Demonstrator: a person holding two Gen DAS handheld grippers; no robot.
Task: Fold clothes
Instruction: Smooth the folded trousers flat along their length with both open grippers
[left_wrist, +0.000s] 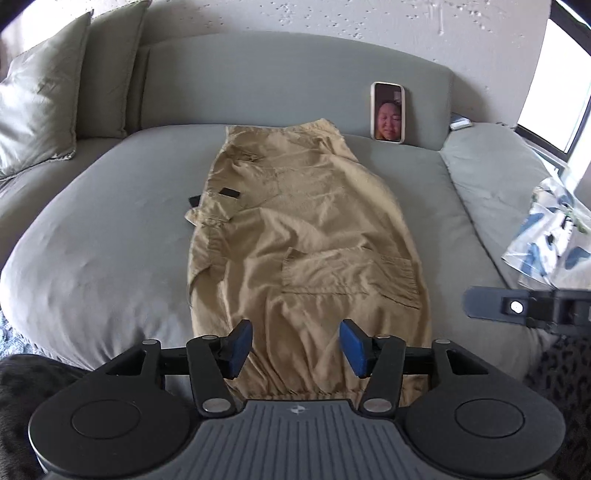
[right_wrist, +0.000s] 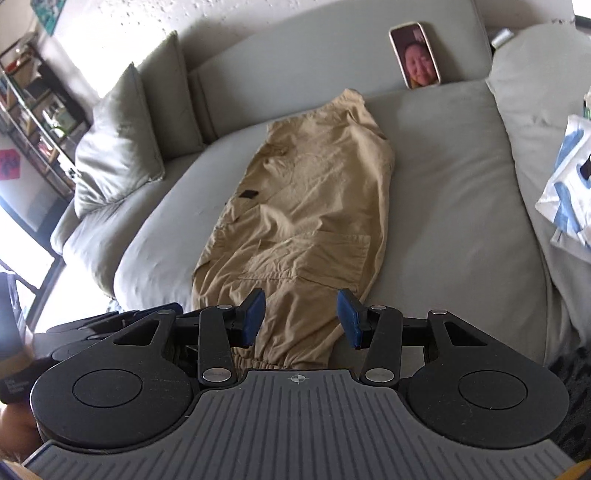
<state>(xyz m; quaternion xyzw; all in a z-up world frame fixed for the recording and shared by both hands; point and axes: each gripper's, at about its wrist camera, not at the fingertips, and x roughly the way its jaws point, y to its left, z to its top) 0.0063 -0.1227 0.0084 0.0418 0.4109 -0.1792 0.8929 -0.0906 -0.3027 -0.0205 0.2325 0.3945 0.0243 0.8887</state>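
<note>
Trousers (left_wrist: 306, 236) lie lengthwise down the sofa (left_wrist: 110, 229) seat's middle, halved leg on leg, cuffs at its front edge (presumably so I can lift them back). My left gripper (left_wrist: 295, 347) and right gripper (right_wrist: 301, 317) hang half-open above the cuffs, gripping nothing.

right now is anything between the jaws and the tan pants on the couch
Nothing visible. The left gripper and right gripper hang open over the cuff end of the tan pants, with no object between. The phone leans at the far end, off the pants.
</note>
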